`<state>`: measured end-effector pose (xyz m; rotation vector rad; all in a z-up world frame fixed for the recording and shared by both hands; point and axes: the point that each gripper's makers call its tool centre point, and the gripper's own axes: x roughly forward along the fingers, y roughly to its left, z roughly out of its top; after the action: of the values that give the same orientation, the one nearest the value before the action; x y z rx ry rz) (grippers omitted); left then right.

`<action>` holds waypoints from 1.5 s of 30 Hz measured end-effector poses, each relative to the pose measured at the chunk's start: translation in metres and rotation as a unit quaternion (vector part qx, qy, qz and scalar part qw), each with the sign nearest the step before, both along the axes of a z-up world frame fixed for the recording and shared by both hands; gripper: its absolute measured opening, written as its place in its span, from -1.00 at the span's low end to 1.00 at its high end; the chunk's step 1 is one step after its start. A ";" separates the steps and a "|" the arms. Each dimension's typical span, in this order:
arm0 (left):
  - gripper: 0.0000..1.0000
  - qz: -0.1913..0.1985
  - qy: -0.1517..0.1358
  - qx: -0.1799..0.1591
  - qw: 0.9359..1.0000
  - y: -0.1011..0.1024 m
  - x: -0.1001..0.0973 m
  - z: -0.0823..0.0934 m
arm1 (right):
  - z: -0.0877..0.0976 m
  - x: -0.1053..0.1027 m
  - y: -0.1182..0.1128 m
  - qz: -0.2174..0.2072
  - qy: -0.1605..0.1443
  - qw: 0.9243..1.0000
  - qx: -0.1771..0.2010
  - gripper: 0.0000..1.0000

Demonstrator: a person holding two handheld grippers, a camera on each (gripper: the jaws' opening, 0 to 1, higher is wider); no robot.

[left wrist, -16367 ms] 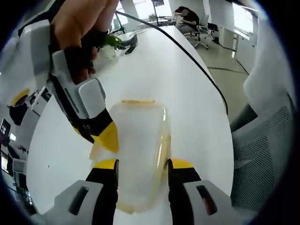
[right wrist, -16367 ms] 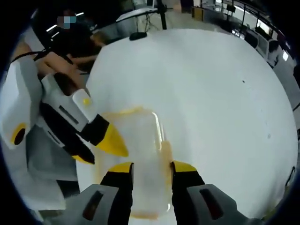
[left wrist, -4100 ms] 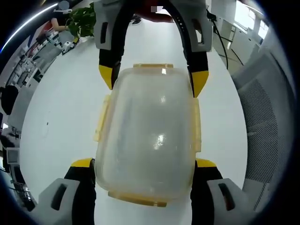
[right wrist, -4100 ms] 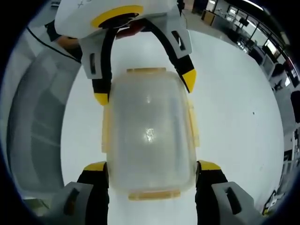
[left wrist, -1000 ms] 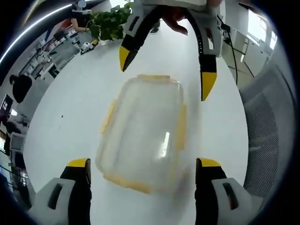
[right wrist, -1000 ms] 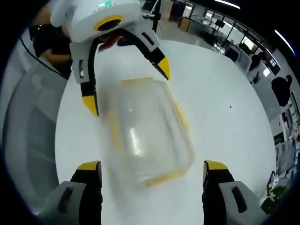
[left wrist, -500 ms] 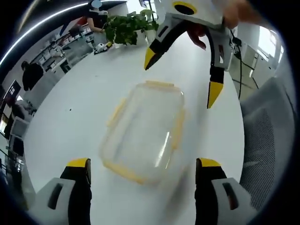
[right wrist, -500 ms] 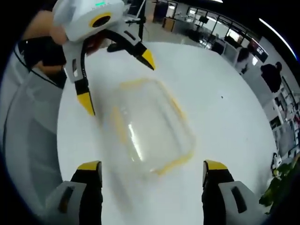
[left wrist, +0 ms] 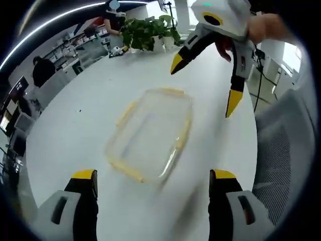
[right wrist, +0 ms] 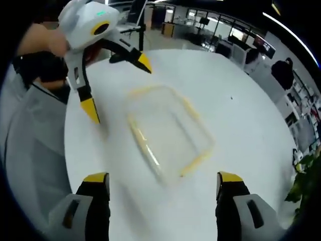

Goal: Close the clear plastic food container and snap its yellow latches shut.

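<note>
You are working over a broad white table (left wrist: 75,125) in an open office, with a potted plant (left wrist: 145,31) at the table's far edge and a person (left wrist: 42,73) standing off to the left in the left gripper view. Your left gripper (left wrist: 153,175) has its jaws spread wide, holding nothing, its yellow tips low in its own view. Between and beyond them the clear plastic food container (left wrist: 150,133) lies flat on the table with its lid on, its yellow latches (left wrist: 126,170) showing along the edges; blur hides whether they are snapped. Past it, your right gripper (left wrist: 205,83) hangs above the table, also gaping and clear of the container. In the right gripper view the container (right wrist: 168,133) sits between the two grippers, left gripper (right wrist: 118,88) at its far side.
</note>
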<state>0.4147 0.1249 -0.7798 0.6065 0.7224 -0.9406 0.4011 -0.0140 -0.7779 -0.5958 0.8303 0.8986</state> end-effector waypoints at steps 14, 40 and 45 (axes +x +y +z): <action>0.88 0.038 -0.019 -0.056 0.998 0.015 -0.015 0.009 | 0.013 -0.007 -0.007 -0.068 -0.042 0.995 0.051 0.77; 0.93 0.075 -0.055 -0.129 0.987 0.051 -0.057 0.015 | 0.025 -0.038 -0.021 -0.121 -0.103 0.982 0.104 0.75; 0.95 0.082 -0.053 -0.132 0.986 0.060 -0.070 0.011 | 0.025 -0.046 -0.028 -0.128 -0.120 0.979 0.100 0.75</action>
<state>0.3451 0.1848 -0.7689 0.3542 0.5318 -0.8283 0.3552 -0.0419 -0.7532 -0.4003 0.5748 0.6496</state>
